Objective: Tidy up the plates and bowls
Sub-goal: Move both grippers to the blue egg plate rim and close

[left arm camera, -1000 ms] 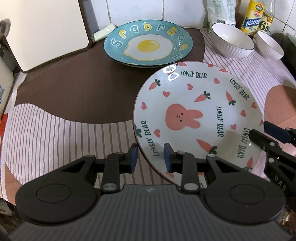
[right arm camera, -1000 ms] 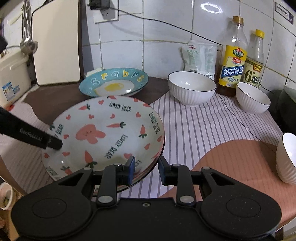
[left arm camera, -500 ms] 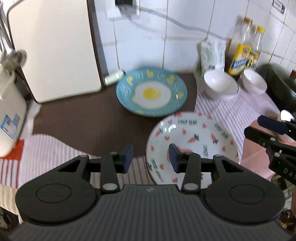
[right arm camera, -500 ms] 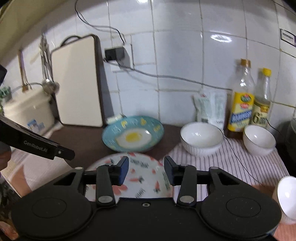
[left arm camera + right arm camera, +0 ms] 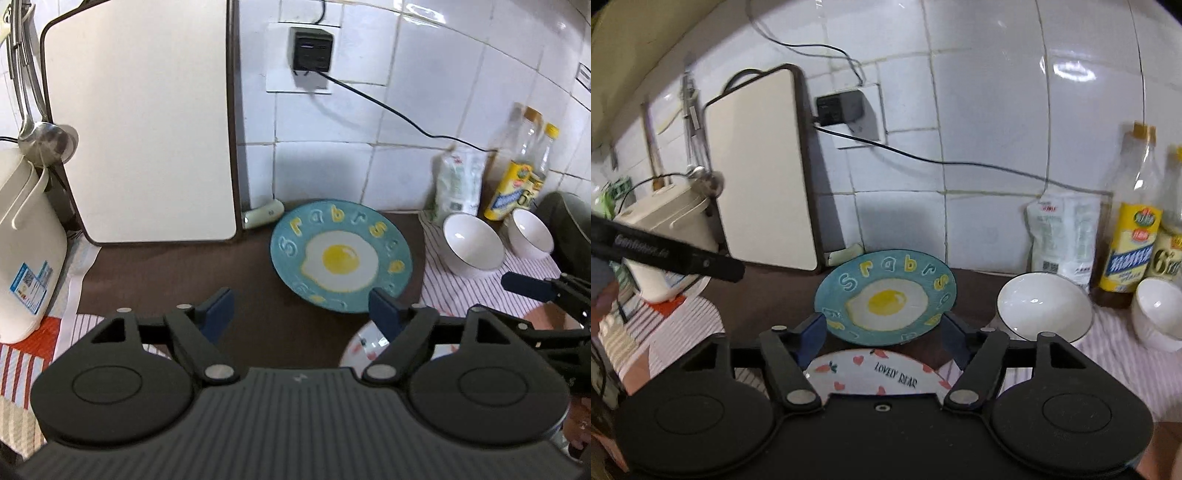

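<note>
I've pulled both grippers back and spread them: left gripper (image 5: 301, 312) and right gripper (image 5: 882, 332) gape wide, holding nothing. The glossy ceramic rabbit plate (image 5: 875, 373) lies released at bottom centre, just before the egg plate (image 5: 886, 297). Ribbed white bowls (image 5: 1043, 306) sit centre right, unstacked.
</note>
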{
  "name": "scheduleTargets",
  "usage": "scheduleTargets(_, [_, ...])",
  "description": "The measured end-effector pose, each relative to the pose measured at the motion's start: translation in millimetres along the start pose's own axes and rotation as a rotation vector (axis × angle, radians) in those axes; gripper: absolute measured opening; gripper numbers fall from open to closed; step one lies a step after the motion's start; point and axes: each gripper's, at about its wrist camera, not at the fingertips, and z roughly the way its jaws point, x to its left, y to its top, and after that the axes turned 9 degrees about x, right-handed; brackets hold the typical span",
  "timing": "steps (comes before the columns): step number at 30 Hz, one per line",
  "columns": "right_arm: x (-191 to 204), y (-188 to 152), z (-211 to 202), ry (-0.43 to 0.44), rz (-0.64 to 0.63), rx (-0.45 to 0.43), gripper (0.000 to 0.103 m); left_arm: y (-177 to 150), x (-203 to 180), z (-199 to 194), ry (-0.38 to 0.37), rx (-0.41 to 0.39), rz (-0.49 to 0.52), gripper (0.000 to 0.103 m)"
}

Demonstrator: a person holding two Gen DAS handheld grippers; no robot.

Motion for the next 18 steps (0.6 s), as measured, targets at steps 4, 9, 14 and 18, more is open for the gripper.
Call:
scheduleTargets(4, [-14, 11, 32, 0.076, 0.051, 0.028, 0.088, 7, 10, 23, -0.018, -0.023, -0.026, 0.086])
scheduleTargets(9, [-33, 26, 78, 0.057, 0.136, 0.079, 0.088, 14, 22, 61, -0.028, -0.022, -0.066, 0.086])
scheduleTargets(14, [-46, 36, 117, 0.062, 0.227, 0.18, 0.088, 20, 31, 107, 0.006, 0.026, -0.061, 0.086])
scheduleTargets(18, [-50, 34, 133, 0.07, 0.306, 0.22, 0.088, 21, 42, 141, -0.012, 0.05, -0.123, 0.083])
